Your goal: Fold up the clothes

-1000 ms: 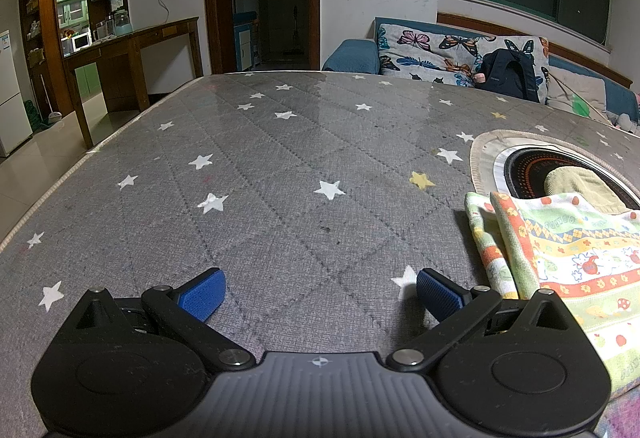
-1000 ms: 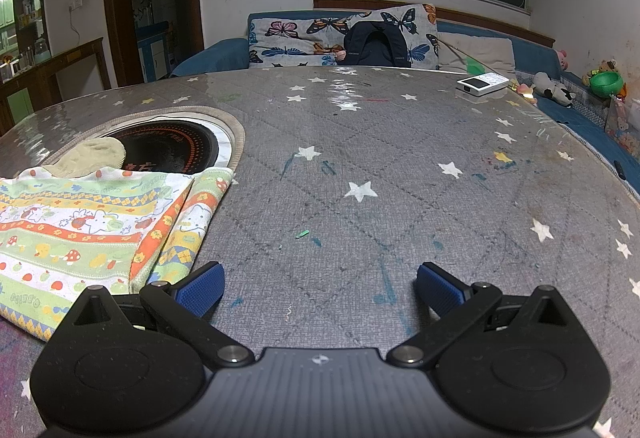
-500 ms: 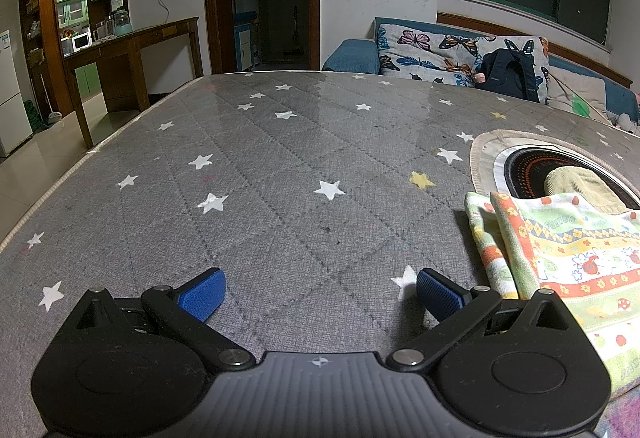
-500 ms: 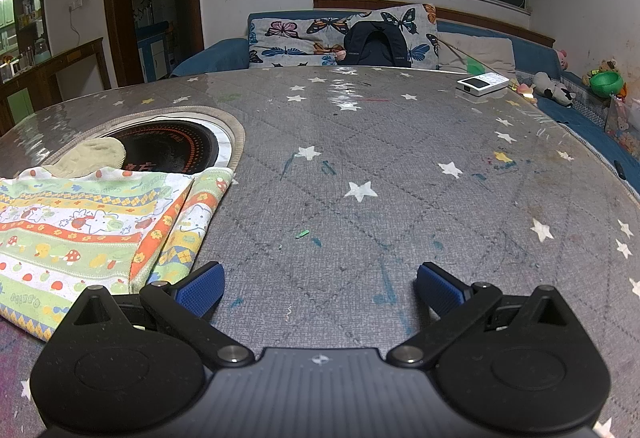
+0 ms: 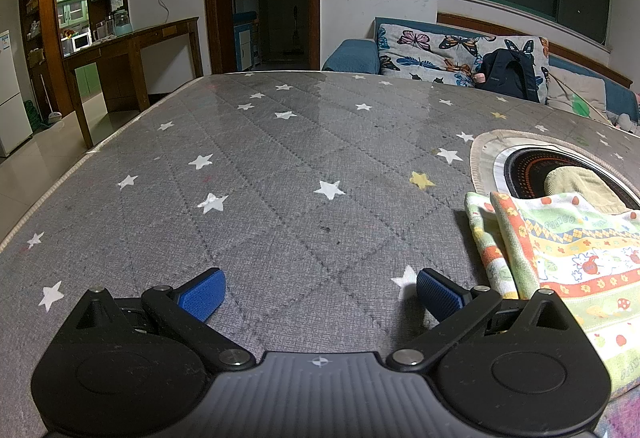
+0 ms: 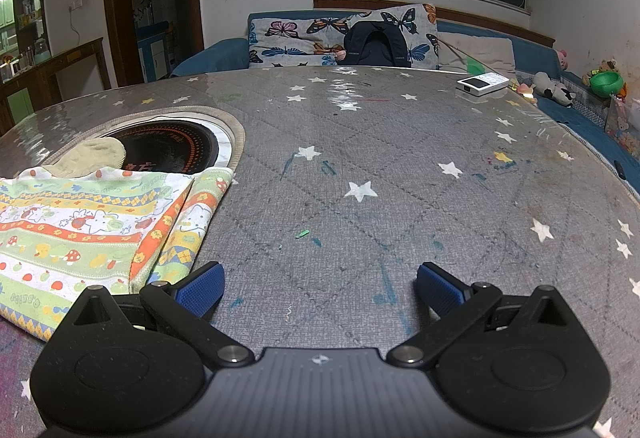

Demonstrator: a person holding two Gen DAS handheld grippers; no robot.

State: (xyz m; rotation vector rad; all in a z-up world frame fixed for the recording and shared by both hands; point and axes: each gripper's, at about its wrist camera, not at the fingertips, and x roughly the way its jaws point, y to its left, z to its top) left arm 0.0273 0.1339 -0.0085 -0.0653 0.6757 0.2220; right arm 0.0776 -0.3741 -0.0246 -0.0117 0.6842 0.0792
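Note:
A folded cloth with green, orange and yellow cartoon stripes lies on the grey star-patterned table, at the right in the left wrist view (image 5: pixel 568 262) and at the left in the right wrist view (image 6: pixel 88 222). My left gripper (image 5: pixel 320 294) is open and empty, just left of the cloth's edge, its right finger beside it. My right gripper (image 6: pixel 320 288) is open and empty, just right of the cloth, its left finger close to the cloth's corner.
A round black cooktop (image 6: pixel 168 149) is set into the table behind the cloth, with a beige rag (image 6: pixel 90 157) on it. A white device (image 6: pixel 482 83) lies at the far right edge. A sofa with a backpack (image 6: pixel 376 43) stands behind the table.

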